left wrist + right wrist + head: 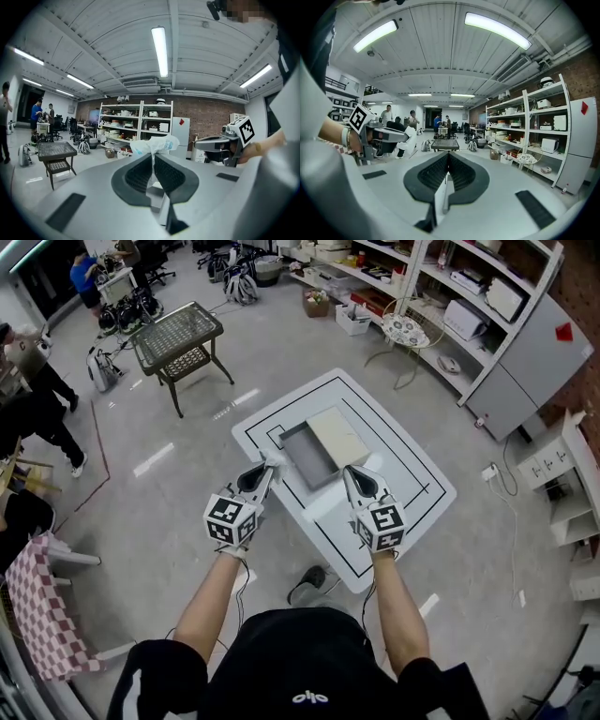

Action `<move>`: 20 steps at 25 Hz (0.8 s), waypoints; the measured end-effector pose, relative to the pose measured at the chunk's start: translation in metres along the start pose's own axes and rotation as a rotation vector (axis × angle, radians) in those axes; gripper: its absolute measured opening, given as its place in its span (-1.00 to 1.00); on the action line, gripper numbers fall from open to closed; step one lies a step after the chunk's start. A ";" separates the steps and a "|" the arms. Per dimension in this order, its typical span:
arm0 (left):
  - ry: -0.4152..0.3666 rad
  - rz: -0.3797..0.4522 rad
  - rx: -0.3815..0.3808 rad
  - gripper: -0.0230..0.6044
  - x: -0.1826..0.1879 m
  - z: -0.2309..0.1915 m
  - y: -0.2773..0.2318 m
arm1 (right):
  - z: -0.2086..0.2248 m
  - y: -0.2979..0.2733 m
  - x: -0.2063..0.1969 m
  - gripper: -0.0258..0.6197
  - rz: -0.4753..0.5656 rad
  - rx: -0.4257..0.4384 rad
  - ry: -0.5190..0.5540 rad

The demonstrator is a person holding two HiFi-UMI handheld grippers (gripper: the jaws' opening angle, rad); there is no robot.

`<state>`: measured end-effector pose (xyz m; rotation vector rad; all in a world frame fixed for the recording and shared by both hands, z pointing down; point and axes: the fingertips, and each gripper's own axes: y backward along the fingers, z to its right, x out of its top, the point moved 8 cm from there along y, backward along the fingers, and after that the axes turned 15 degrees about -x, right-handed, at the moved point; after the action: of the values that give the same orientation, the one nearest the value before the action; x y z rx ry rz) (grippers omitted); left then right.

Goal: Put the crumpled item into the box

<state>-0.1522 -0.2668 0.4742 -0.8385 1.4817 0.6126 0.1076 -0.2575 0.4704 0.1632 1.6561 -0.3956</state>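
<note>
A crumpled white item (276,460) with some blue on it (155,145) is pinched between the jaws of my left gripper (268,470) (153,157). It hangs just off the near left corner of the open grey box (307,455). The box's pale lid (337,435) lies beside it on the white table (403,486). My right gripper (349,474) (448,157) is shut with nothing in it, near the box's near right corner. In the right gripper view the left gripper (389,136) shows at the left with the white item (410,139).
The table is low and marked with black lines. On the floor behind stand a metal mesh table (178,334) and a round wire side table (405,331). Shelving (487,306) lines the right wall. A checkered chair (37,606) and people (37,399) are at the left.
</note>
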 end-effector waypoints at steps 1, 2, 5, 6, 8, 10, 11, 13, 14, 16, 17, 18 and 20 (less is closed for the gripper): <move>0.001 -0.003 -0.003 -0.86 0.000 -0.004 -0.009 | 0.005 -0.005 -0.001 -0.90 -0.003 0.000 -0.001; 0.001 -0.004 -0.006 -0.86 0.000 -0.006 -0.017 | 0.011 -0.010 -0.001 -0.90 -0.006 0.000 -0.001; -0.004 -0.009 -0.016 -0.86 0.001 -0.012 -0.040 | 0.027 -0.024 -0.004 -0.90 -0.007 -0.002 -0.005; -0.006 -0.013 -0.019 -0.86 0.001 -0.013 -0.047 | 0.032 -0.027 -0.004 -0.90 -0.006 -0.002 -0.006; -0.006 -0.020 -0.027 -0.86 0.000 -0.015 -0.058 | 0.040 -0.033 -0.004 -0.90 -0.006 -0.005 -0.009; -0.006 -0.028 -0.032 -0.86 -0.001 -0.015 -0.068 | 0.047 -0.037 -0.004 -0.90 -0.007 -0.008 -0.015; -0.006 -0.031 -0.034 -0.86 -0.002 -0.015 -0.072 | 0.051 -0.038 -0.005 -0.90 -0.007 -0.008 -0.017; -0.008 -0.035 -0.038 -0.86 -0.002 -0.016 -0.080 | 0.056 -0.043 -0.006 -0.90 -0.008 -0.008 -0.020; -0.009 -0.038 -0.040 -0.86 -0.002 -0.017 -0.083 | 0.058 -0.045 -0.007 -0.90 -0.010 -0.009 -0.021; -0.008 -0.044 -0.043 -0.86 -0.003 -0.020 -0.088 | 0.060 -0.049 -0.007 -0.90 -0.014 -0.009 -0.026; -0.006 -0.046 -0.044 -0.86 -0.003 -0.022 -0.090 | 0.060 -0.051 -0.007 -0.90 -0.016 -0.008 -0.027; -0.004 -0.047 -0.044 -0.86 -0.004 -0.024 -0.092 | 0.061 -0.054 -0.008 -0.90 -0.017 -0.008 -0.027; 0.000 -0.049 -0.047 -0.86 -0.005 -0.030 -0.097 | 0.064 -0.059 -0.008 -0.90 -0.018 -0.010 -0.026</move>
<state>-0.0927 -0.3470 0.4927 -0.9085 1.4479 0.6125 0.1488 -0.3339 0.4826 0.1346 1.6344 -0.4014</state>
